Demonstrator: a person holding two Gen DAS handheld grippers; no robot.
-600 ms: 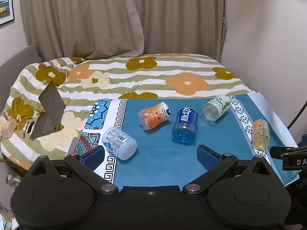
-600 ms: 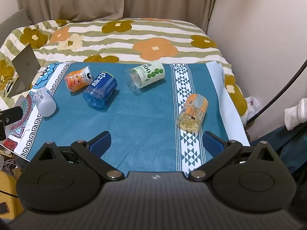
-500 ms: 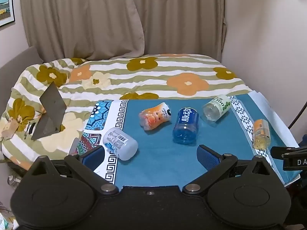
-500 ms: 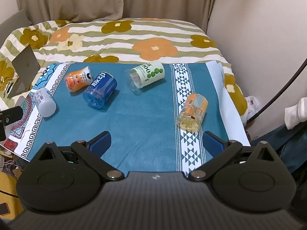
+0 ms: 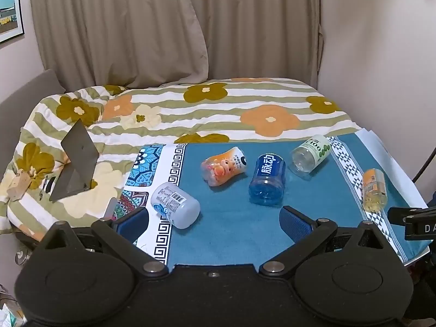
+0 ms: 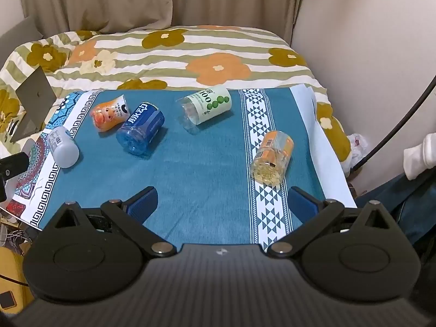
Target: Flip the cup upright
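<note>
While both grippers are hovering off the near edge of the bed, I am seeing five cups lying on their sides on the blue cloth (image 6: 207, 163). Left gripper (image 5: 214, 219): jaws standing wide apart, holding nothing. Right gripper (image 6: 222, 203): the same, wide and empty.

The orange-label cup (image 6: 272, 158) is lying near the cloth's right edge, closest to the right gripper. The grey cup (image 5: 174, 204) is resting at the near left edge, just ahead of the left gripper. The pink cartoon cup (image 5: 222, 166), blue cup (image 5: 267, 179) and green-dot cup (image 5: 310, 154) are sitting mid-cloth towards the far edge.

I am judging all of them light, thin-walled plastic, smooth, prone to rolling and denting. I am favouring a gentle hold across the mid-body, both sides.
</note>
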